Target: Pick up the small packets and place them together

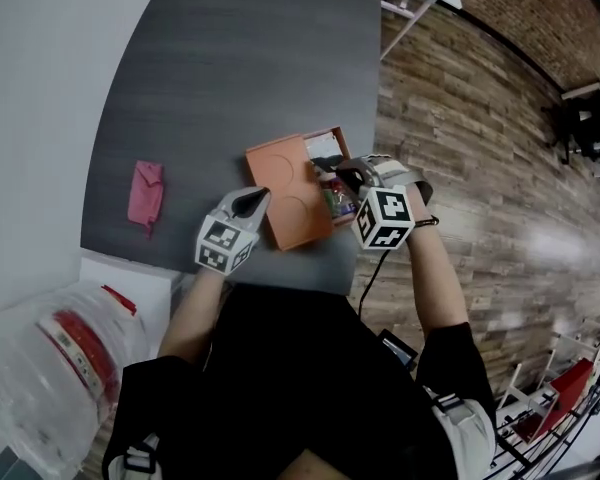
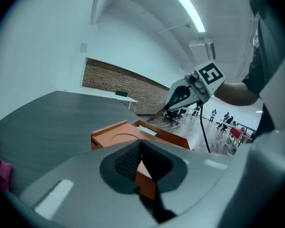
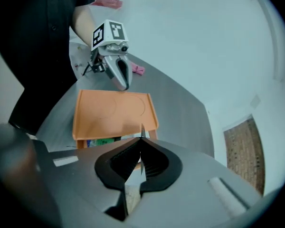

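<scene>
An orange box (image 1: pixel 325 146) lies open on the dark grey table (image 1: pixel 230 58), its flat lid (image 1: pixel 285 188) folded out to the left. Colourful small packets (image 1: pixel 337 200) lie inside it. My right gripper (image 1: pixel 355 176) hangs above the box's inside, pointing steeply down. It is shut on a thin small packet (image 3: pixel 142 130), seen edge-on between the jaws of my right gripper (image 3: pixel 141 148). My left gripper (image 1: pixel 252 200) sits at the lid's left corner. In its own view, my left gripper (image 2: pixel 141 148) is shut on the orange lid's edge (image 2: pixel 145 175).
A pink cloth (image 1: pixel 145 193) lies on the table to the left of the box. A large clear water bottle (image 1: pixel 50 368) and a white ledge (image 1: pixel 130 273) are at the lower left. The table's right edge drops to a wooden floor (image 1: pixel 480 168).
</scene>
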Tool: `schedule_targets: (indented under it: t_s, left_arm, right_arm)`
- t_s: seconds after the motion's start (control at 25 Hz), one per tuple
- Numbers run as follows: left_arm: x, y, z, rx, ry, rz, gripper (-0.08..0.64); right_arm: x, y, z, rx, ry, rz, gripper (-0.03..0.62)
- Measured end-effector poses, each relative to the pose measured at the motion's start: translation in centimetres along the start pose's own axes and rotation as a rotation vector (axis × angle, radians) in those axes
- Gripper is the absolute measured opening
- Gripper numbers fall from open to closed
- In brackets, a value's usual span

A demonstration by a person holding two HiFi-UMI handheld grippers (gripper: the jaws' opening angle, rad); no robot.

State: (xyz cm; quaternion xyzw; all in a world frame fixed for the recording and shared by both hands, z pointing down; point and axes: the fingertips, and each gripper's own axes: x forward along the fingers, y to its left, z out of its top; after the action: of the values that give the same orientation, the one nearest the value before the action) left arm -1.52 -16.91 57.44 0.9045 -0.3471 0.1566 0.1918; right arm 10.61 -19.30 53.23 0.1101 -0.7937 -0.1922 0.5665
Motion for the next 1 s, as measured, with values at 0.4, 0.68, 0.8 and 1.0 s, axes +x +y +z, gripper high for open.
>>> schedule_targets:
  t_s: [0.4, 0.68, 0.8, 1.0]
  left_arm:
    - [-2.7, 0.4, 0.4, 0.000, -0.017, 0.042, -0.002]
    - [-4.2, 0.7, -0.2, -0.015, -0.026, 0.067, -0.002]
    - [-4.7, 0.6, -0.7, -0.029, -0.020, 0.073, -0.002]
    - [-5.0, 0.2, -1.6, -0.043, -0.005, 0.075, -0.002]
  right_arm:
    - [2.5, -3.5, 7.9, -0.122, -0.099, -0.196, 0.003]
    - [5.5, -1.3, 9.4, -0.185, -0.077, -0.158, 0.003]
    - [6.2, -0.9, 9.1, -0.186, -0.056, -0.173, 0.003]
    - [7.3, 0.3, 9.0, -0.201, -0.038, -0.161, 0.006]
